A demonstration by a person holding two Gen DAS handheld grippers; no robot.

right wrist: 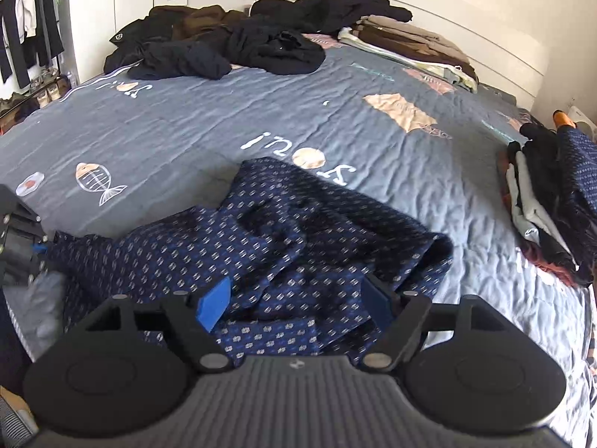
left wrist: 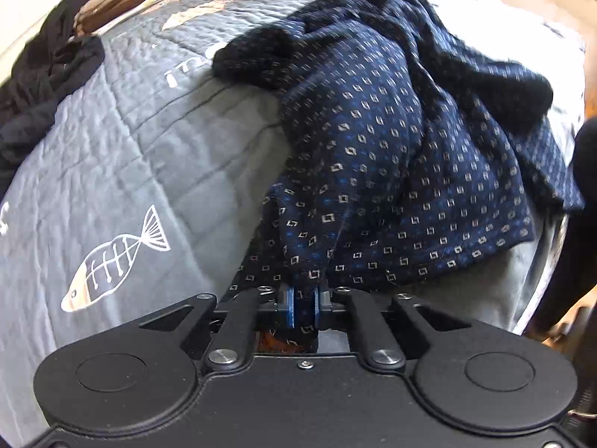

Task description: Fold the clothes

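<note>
Crosswise along the near bed edge lies the navy patterned shirt (right wrist: pixel 283 239), its end clamped in the left gripper (left wrist: pixel 305 308). Above it the right gripper (right wrist: pixel 298 304) hangs released, with a dark clothes heap (right wrist: pixel 238 48) and a folded stack (right wrist: pixel 548 205) well apart on the quilt (right wrist: pixel 186 119).

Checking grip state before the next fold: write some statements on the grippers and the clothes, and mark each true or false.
1. The left hand-held gripper is shut on the navy diamond-patterned garment. True.
2. The right hand-held gripper is clamped shut. False: its blue fingers stand apart, open over the garment.
3. The quilted grey bedspread carries a white fish-skeleton print. True.
4. The far end of the bed is bare. False: a heap of dark clothes lies there.
</note>
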